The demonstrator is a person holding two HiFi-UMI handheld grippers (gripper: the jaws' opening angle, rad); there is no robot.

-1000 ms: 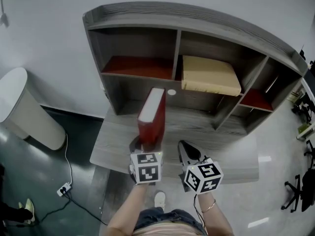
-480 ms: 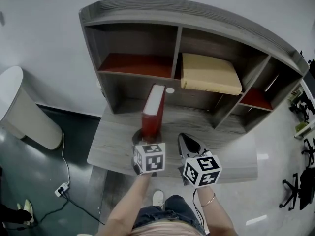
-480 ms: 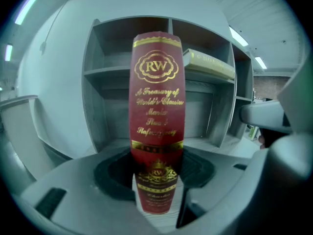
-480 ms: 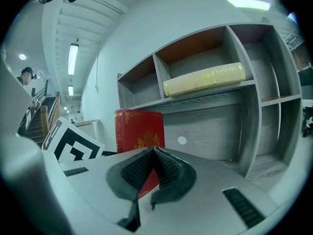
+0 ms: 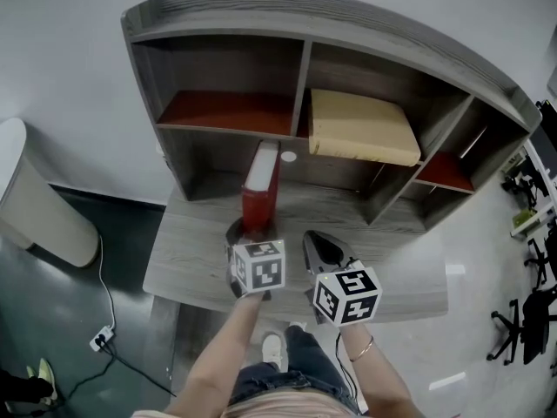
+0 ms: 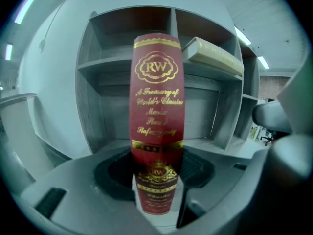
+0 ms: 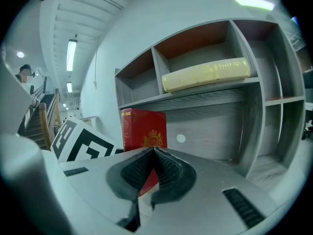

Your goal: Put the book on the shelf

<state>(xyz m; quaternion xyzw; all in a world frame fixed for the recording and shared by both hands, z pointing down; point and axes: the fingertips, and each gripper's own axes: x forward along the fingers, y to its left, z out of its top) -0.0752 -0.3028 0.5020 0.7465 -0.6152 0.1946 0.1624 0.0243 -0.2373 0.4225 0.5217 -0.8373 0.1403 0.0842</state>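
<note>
The left tool (image 6: 157, 180) is gripping the red book (image 5: 261, 181) by its lower end, jaws spread wide around it, holding it upright over the surface (image 5: 187, 255), just before the shelf (image 5: 305, 24). The right tool (image 7: 152, 156) is hovering beside it, jaws pressed together, gripping nothing.

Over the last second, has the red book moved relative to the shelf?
Yes. In the head view the red book, held upright in the left tool, has moved forward, its top now closer to the shelf.
</note>
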